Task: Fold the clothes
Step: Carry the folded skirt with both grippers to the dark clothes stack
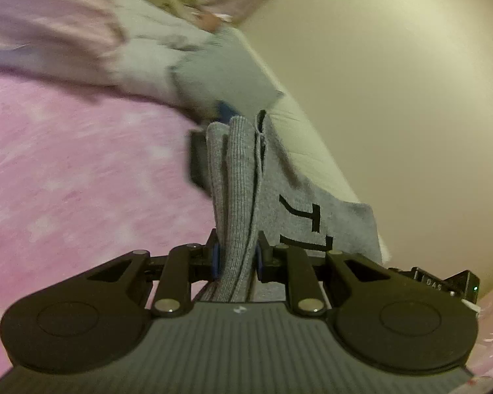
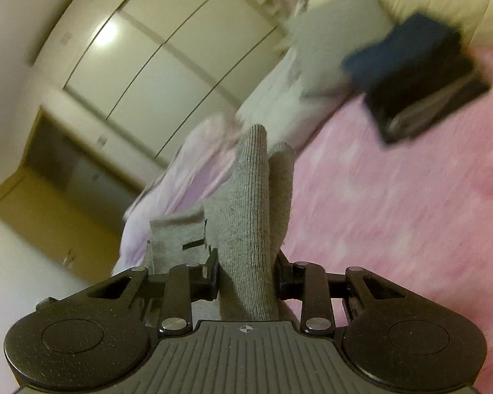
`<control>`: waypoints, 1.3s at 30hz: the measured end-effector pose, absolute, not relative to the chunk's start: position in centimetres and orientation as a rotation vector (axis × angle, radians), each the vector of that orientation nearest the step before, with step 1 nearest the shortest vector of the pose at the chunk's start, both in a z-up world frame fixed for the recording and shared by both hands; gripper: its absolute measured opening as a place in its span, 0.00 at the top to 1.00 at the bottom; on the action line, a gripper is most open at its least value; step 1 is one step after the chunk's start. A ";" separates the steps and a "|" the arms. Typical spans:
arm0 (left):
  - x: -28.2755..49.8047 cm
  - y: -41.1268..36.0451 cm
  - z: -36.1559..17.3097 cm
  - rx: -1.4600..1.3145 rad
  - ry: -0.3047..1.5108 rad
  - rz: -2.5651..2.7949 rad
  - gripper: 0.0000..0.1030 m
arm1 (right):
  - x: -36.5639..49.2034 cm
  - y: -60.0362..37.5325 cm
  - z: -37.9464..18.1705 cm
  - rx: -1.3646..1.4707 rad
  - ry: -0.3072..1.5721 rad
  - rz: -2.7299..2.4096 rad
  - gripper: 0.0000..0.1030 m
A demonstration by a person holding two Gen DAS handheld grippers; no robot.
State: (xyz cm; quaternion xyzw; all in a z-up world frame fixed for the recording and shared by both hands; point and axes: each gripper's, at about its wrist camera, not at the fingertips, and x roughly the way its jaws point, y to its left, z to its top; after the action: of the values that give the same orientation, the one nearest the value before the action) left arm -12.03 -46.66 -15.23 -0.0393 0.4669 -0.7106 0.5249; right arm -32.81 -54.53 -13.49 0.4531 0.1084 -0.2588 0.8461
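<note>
A grey knit garment (image 1: pixel 240 177) with a ribbed edge is bunched between the blue pads of my left gripper (image 1: pixel 236 259), which is shut on it. A flat part with black lettering (image 1: pixel 309 226) hangs off to the right of the jaws. In the right wrist view the same grey garment (image 2: pixel 249 216) stands up in folds from my right gripper (image 2: pixel 246 272), also shut on the ribbed cloth. Both grippers hold the garment lifted above the pink bed cover (image 1: pixel 82 180). Both views are blurred by motion.
A stack of folded dark clothes (image 2: pixel 417 78) lies on the pink cover (image 2: pixel 394 213) near grey-white pillows (image 2: pixel 338 26). Lilac bedding (image 2: pixel 180 177) sits at the bed's edge. A cream wardrobe (image 2: pixel 154 49) and a plain wall (image 1: pixel 394 82) stand beyond.
</note>
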 end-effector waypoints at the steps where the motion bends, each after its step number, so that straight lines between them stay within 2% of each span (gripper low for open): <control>1: -13.1 -48.4 -14.1 -0.092 1.112 -1.719 0.85 | -33.6 -55.6 -12.1 0.943 0.215 -0.567 0.73; 5: -17.8 -55.8 -10.9 -0.062 1.078 -1.780 0.85 | -36.4 -62.1 -8.8 0.929 0.167 -0.616 0.73; 9: -22.7 -64.5 -9.1 -0.027 1.035 -1.779 0.85 | -38.2 -71.0 -8.0 0.938 0.162 -0.619 0.73; 17: -29.5 -81.1 -9.6 -0.077 1.048 -1.661 0.85 | -39.9 -91.8 -8.3 0.978 0.230 -0.541 0.73; 26: -31.0 -93.9 -14.5 -0.043 1.145 -1.525 0.85 | -38.2 -106.9 -14.4 1.056 0.348 -0.499 0.73; 35: -29.9 -100.1 -19.2 0.044 1.185 -1.440 0.85 | -36.2 -113.2 -20.7 1.141 0.401 -0.481 0.73; 38: -29.7 -101.7 -21.1 0.079 1.202 -1.405 0.84 | -35.5 -114.4 -23.2 1.144 0.458 -0.504 0.69; 39: -29.7 -102.2 -21.9 0.108 1.199 -1.380 0.80 | -35.1 -114.7 -23.8 1.138 0.498 -0.533 0.62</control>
State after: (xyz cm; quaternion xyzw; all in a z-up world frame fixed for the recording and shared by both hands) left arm -29.67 -102.21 -21.89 0.0468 0.5190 -0.5977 0.6093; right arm -35.10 -114.68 -23.82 0.5265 0.2303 -0.2467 0.7803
